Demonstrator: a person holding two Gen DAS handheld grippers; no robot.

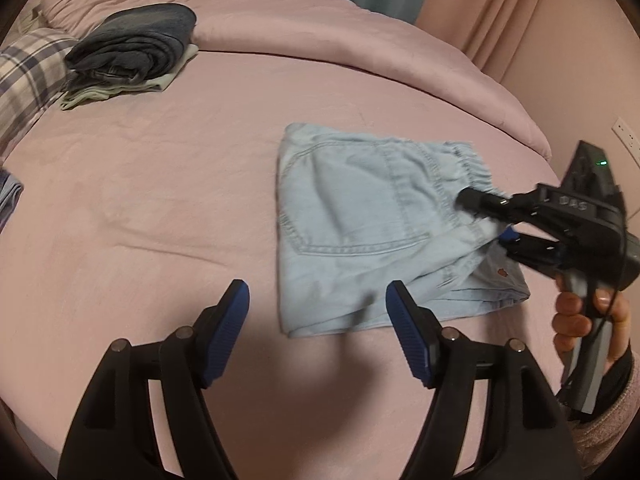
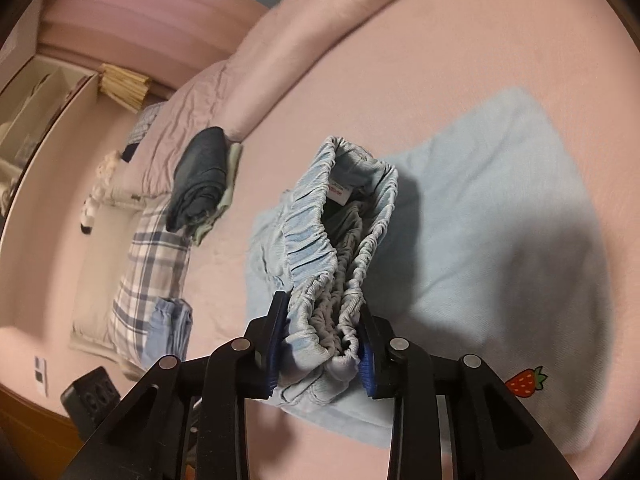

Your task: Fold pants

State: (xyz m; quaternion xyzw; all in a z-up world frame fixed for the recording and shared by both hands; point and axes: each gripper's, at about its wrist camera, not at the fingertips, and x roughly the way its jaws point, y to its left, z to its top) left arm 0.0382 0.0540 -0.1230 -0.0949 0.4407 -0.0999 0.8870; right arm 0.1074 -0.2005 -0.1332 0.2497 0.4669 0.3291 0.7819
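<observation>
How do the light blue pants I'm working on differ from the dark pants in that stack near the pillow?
The light blue pants are pale denim; the dark pants are deep blue-grey. The light pair lies mid-bed, its gathered waistband pinched and raised by the right gripper; the dark pair rests untouched on a pale garment. The light pair shows a back pocket; the dark pair shows only layered folds. Both are folded and lie on the pink sheet.

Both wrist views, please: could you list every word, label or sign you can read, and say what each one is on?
"DAS": raised letters on the body of the right gripper, seen upside down in the left wrist view.
Red print on the white tag inside the waistband of the light blue pants: too small and blurred to read.
Strawberry on the pants: a picture, no text.
</observation>
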